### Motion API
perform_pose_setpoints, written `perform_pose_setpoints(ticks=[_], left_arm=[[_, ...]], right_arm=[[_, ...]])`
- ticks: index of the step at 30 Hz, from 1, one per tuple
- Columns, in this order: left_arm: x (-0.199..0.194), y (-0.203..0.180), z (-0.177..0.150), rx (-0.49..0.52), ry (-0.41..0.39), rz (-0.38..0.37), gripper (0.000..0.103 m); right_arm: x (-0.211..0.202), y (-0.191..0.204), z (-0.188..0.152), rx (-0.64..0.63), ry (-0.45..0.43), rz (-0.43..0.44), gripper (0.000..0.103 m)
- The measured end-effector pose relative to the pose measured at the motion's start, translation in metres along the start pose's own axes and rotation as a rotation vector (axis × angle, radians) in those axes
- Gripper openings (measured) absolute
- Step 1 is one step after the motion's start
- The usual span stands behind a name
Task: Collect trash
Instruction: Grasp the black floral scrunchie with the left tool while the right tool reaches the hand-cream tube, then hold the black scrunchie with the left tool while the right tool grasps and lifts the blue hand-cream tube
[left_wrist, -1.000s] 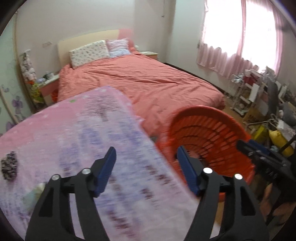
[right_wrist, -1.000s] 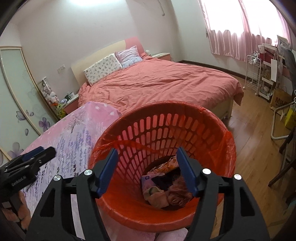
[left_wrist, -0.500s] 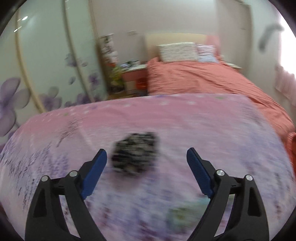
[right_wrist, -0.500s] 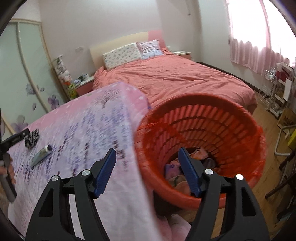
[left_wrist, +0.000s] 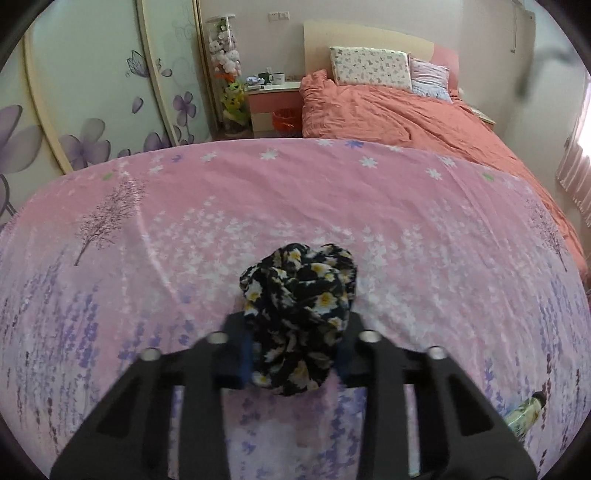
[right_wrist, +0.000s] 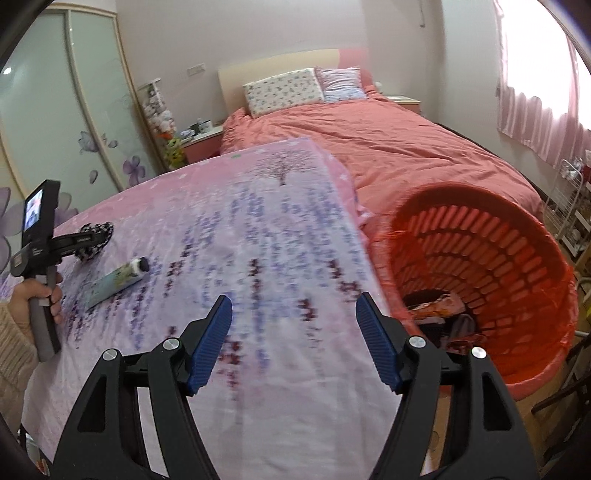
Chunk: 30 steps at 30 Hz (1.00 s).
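Your left gripper (left_wrist: 293, 354) swung off the basket (right_wrist: 480, 280) to the floral cloth wad (left_wrist: 299, 314); jaws just closed on it. Right gripper (right_wrist: 293, 345) shifted from basket over the table (right_wrist: 258, 229).

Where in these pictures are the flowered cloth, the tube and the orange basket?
flowered cloth (left_wrist: 299, 317), left wrist view, middle of the bundle.
tube (right_wrist: 116, 281), right wrist view, its flat body.
orange basket (right_wrist: 517, 258), right wrist view, inner slatted wall.
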<state>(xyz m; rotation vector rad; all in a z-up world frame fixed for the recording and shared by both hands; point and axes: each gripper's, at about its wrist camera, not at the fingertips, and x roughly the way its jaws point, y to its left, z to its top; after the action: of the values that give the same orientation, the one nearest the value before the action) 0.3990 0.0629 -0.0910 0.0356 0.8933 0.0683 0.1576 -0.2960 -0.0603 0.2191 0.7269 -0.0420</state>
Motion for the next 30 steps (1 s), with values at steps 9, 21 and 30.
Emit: perform_pose_setpoints(ticks=[9,21,30], left_arm=[[-0.033,0.04,-0.046,0.052,0.005,0.075,0.026],[-0.041,0.063,-0.059,-0.008,-0.002,0.004,0.031],[-0.038,0.069,-0.058,-0.035,0.002,-0.027,0.031]], right_arm=[[0.024,0.07,-0.006,-0.083,0.071,0.129,0.068],[0.075,0.135,0.009,-0.08,0.149,0.188,0.023],[0.096,0.148,0.039,-0.066,0.1,0.118,0.018]])
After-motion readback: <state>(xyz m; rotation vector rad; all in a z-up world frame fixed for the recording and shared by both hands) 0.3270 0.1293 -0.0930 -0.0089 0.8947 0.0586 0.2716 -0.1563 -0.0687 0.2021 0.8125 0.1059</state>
